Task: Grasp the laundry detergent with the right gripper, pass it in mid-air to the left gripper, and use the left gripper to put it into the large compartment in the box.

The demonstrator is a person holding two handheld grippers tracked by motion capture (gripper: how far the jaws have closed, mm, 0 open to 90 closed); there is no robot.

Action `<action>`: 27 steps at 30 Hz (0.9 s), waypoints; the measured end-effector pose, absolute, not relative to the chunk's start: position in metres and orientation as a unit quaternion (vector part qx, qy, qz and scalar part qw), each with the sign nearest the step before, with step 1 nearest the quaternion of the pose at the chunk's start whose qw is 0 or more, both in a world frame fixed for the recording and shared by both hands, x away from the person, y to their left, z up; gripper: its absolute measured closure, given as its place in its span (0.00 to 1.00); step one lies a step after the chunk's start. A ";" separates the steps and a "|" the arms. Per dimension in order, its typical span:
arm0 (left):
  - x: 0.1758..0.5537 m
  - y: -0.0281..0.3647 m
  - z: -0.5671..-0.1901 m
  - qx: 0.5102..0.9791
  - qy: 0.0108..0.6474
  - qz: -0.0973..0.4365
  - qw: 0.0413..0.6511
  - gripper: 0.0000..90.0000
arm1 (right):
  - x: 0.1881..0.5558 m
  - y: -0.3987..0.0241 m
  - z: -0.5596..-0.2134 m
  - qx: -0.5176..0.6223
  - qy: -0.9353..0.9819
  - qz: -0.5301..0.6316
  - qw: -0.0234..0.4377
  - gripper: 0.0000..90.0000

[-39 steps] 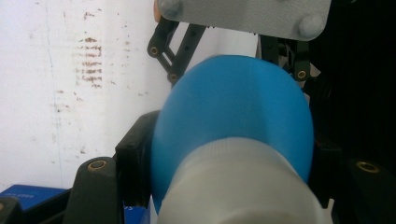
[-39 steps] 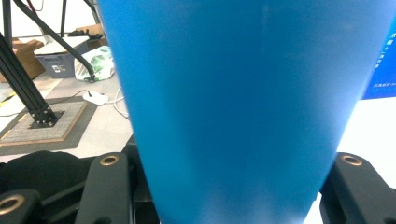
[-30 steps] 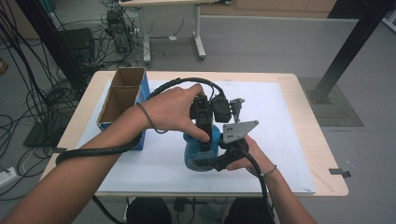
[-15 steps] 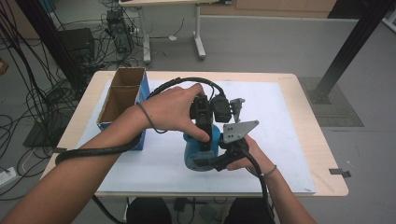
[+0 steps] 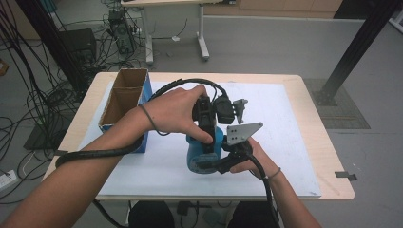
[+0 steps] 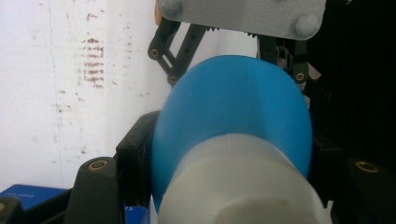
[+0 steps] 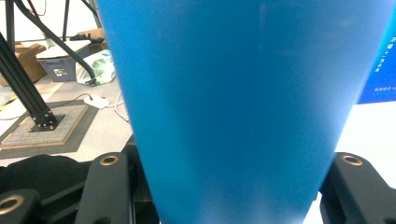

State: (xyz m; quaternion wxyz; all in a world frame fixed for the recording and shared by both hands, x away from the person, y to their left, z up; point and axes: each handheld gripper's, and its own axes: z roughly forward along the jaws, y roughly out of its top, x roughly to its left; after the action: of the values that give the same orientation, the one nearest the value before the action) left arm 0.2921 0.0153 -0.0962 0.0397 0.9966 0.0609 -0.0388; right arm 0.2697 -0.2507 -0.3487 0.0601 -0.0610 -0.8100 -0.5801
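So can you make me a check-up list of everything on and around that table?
Surface: wooden table with a white sheet over most of it.
Job's things: blue bottle with a white cap, standing near the middle.
Clutter: open cardboard box in blue packaging at the table's left edge.
Grippers: left tongs shut on the cap end from above; right tongs shut on the bottle's body from the side.
Cables: a black cable trails along the left forearm; another loops behind the bottle.
Surroundings: grey floor, tangled wires at the left, a second table behind, a black post at the right.
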 end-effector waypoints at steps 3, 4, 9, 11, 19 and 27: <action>0.292 0.015 -0.096 0.997 0.061 -0.039 0.039 0.40 | 0.269 -0.251 -0.349 -0.060 -0.810 -0.580 0.060 0.46; 0.292 0.015 -0.096 0.997 0.061 -0.039 0.039 0.40 | 0.269 -0.251 -0.349 -0.061 -0.809 -0.582 0.059 0.46; 0.292 0.014 -0.093 0.997 0.060 -0.036 0.039 0.40 | 0.267 -0.254 -0.352 -0.064 -0.802 -0.591 0.054 0.46; 0.292 0.013 -0.093 0.997 0.060 -0.037 0.038 0.41 | 0.266 -0.254 -0.353 -0.063 -0.801 -0.593 0.051 0.46; 0.292 0.011 -0.092 0.997 0.061 -0.039 0.036 0.41 | 0.264 -0.257 -0.358 -0.064 -0.795 -0.600 0.051 0.45; 0.293 0.009 -0.092 0.997 0.063 -0.038 0.030 0.41 | 0.261 -0.260 -0.360 -0.071 -0.786 -0.612 0.046 0.41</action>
State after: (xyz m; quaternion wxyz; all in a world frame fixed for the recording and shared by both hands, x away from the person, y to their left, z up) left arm 0.2926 0.0085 -0.0923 0.0304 0.9968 0.0625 -0.0383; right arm 0.2611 -0.2604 -0.3605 0.0456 -0.0708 -0.7863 -0.6121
